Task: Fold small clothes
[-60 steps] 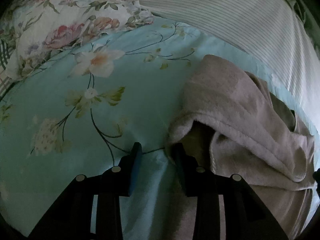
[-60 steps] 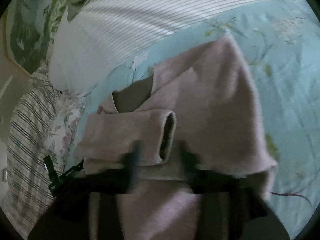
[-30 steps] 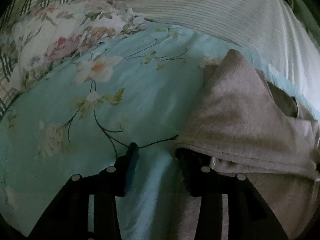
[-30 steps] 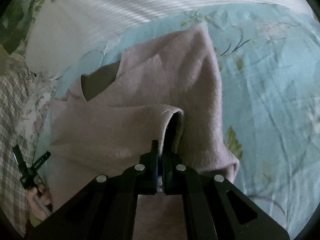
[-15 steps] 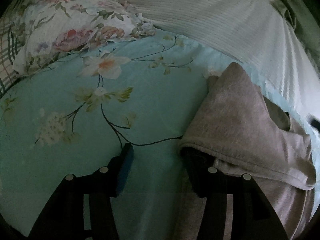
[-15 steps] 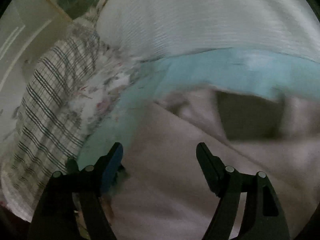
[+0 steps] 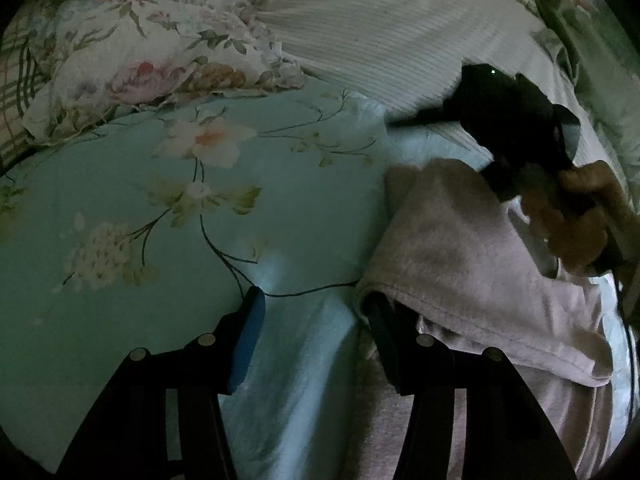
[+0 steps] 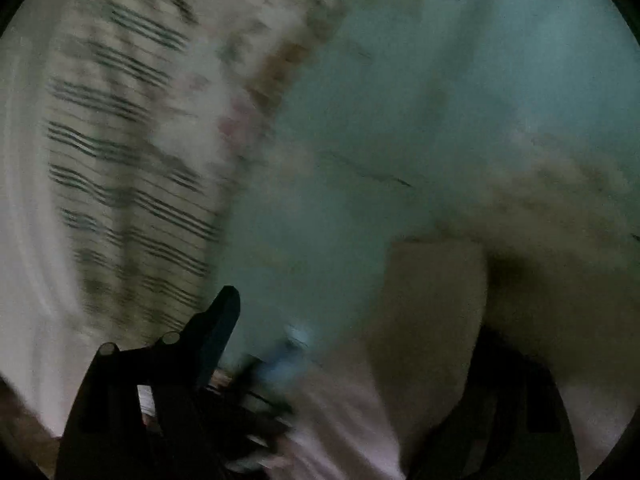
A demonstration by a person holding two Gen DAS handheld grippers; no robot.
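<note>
Left wrist view: left gripper [image 7: 312, 320] stood released beside the garment [image 7: 472, 264] at lower right; right gripper [image 8: 352, 328] jaws were opening, empty.

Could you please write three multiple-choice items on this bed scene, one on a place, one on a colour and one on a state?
1. Where does the folded garment lie in the left wrist view?
A. right of the floral sheet's big flowers
B. on the flowered pillow
C. on the floor

2. What colour is the sheet's ground?
A. red
B. light blue-green
C. black

3. How does the left gripper stand?
A. shut on the pillow
B. shut with nothing in it
C. open, one finger under the garment's folded edge

Answers:
1 A: the garment sits on the sheet at the right of the picture.
2 B: the cloth around the flowers is pale blue-green.
3 C: a wide gap shows between the fingers, and the right-hand one goes under the fold.
</note>
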